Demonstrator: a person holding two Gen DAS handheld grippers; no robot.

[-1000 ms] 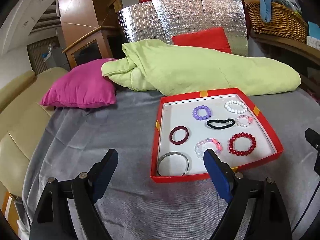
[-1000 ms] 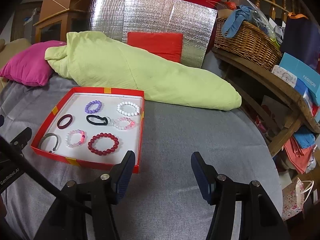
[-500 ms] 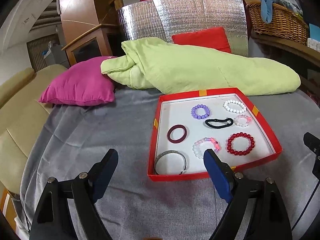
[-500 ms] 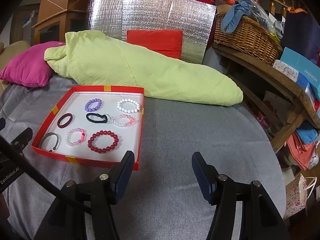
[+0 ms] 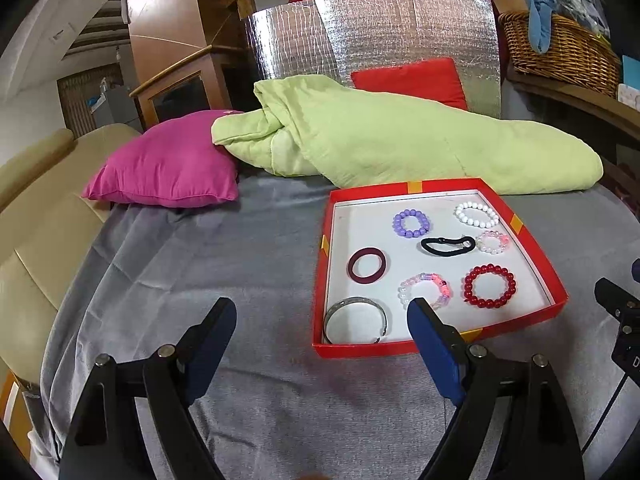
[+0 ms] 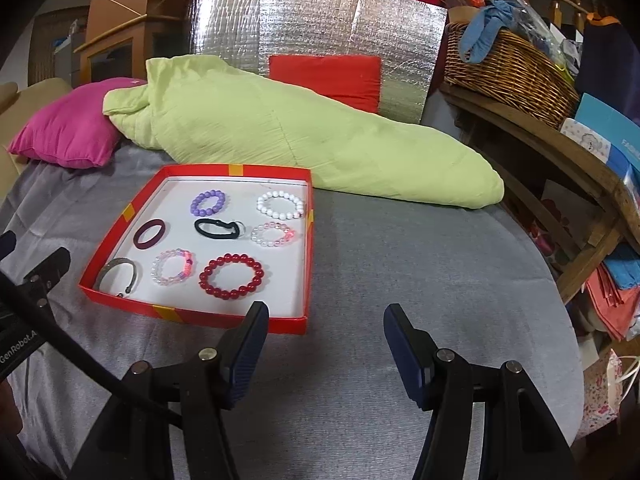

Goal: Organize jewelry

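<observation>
Eight bracelets lie flat in red tray (image 6: pixel 308 264), black band (image 6: pixel 216 228) lengthwise left-right

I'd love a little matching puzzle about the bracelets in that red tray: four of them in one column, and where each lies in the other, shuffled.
Things:
1. purple bead bracelet
2. white bead bracelet
3. red bead bracelet
4. silver bangle

Places in the red tray, as the left wrist view shows it:
A. near corner, left side
B. far row, on the right
C. near row, on the right
D. far row, left of the white one

Pairs: 1-D, 2-B, 3-C, 4-A
</observation>
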